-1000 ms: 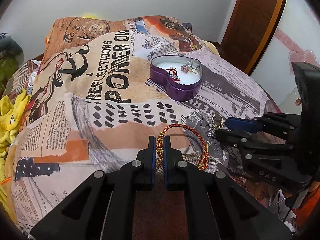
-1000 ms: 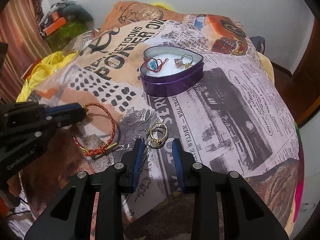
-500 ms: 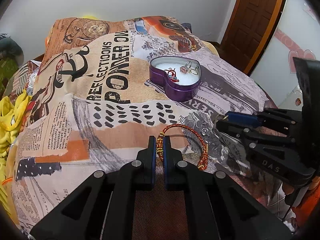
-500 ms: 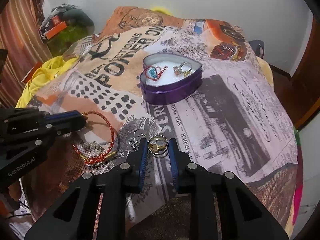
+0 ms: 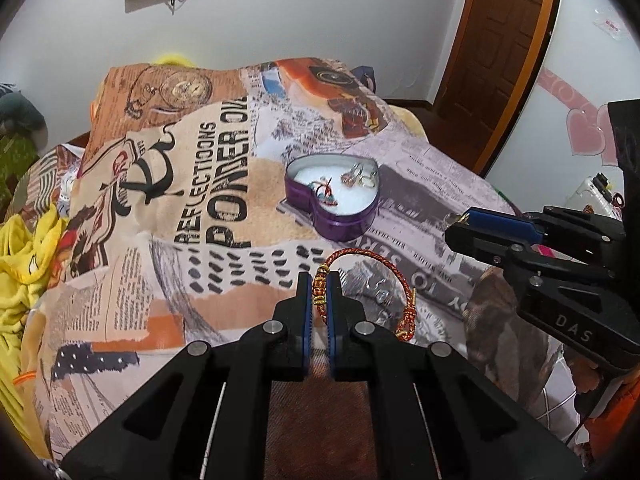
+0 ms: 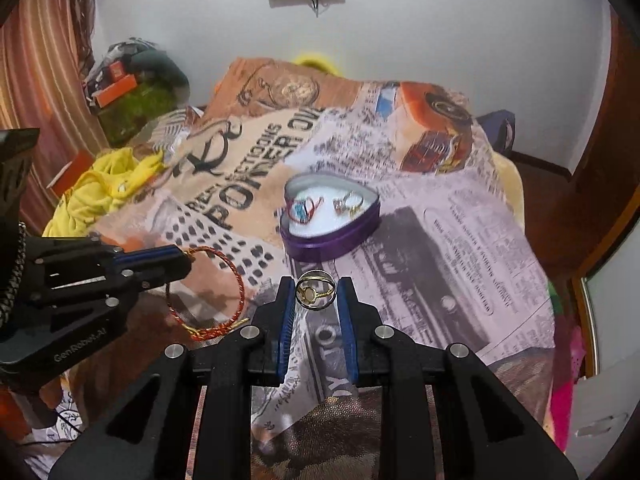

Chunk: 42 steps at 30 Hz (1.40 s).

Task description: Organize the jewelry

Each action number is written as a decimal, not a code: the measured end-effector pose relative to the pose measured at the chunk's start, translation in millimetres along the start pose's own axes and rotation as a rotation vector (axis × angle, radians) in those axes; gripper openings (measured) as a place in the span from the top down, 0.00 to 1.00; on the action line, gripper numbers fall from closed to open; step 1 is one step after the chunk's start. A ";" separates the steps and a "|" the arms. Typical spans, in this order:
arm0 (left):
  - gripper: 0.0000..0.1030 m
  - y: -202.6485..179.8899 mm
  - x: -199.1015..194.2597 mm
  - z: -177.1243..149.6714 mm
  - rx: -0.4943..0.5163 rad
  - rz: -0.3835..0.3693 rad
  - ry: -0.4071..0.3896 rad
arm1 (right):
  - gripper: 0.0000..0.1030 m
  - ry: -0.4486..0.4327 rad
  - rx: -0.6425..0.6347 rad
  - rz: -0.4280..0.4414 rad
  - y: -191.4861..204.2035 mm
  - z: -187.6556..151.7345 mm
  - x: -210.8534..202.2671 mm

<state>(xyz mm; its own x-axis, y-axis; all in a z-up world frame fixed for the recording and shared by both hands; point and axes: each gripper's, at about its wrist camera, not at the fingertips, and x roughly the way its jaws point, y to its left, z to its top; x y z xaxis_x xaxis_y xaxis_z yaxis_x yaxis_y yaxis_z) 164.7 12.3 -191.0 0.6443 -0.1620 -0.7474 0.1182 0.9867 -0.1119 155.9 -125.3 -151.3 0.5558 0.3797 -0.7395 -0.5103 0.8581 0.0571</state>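
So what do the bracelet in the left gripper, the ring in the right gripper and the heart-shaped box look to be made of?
Bracelet: braided red and gold cord, matte, with small gold-coloured beads; probably textile.
Ring: gold-coloured and silvery bands, shiny, likely metal, with a pale oval stone or inlay.
Heart-shaped box: purple glossy wall with a silvery rolled rim, apparently tin; its white lining looks soft, perhaps foam.

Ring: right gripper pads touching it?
Touching. In the right wrist view the gold ring sits pinched between the right gripper's two blue pads, each side of it against a pad, raised off the blanket.
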 end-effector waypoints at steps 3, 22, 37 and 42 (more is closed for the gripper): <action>0.96 -1.9 0.7 1.4 -0.004 -0.003 -0.002 | 0.81 -0.003 -0.006 0.002 0.6 0.5 1.3; 0.96 -2.8 10.5 -3.5 -0.009 -0.001 0.025 | 0.81 0.167 0.018 -0.012 -17.0 -32.5 44.6; 0.96 3.0 9.9 -4.7 -0.021 0.001 0.023 | 0.81 0.141 0.040 0.005 -15.7 -22.8 44.8; 0.96 3.2 9.9 -3.9 -0.021 0.003 0.025 | 0.93 0.131 0.043 0.001 -16.5 -23.5 40.9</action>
<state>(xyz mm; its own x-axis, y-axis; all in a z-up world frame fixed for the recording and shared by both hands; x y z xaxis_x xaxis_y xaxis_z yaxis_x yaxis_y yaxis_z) 168.5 13.9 -201.3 0.6258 -0.1587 -0.7637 0.1003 0.9873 -0.1230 171.6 -132.1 -198.2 0.4636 0.3344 -0.8205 -0.4803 0.8730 0.0845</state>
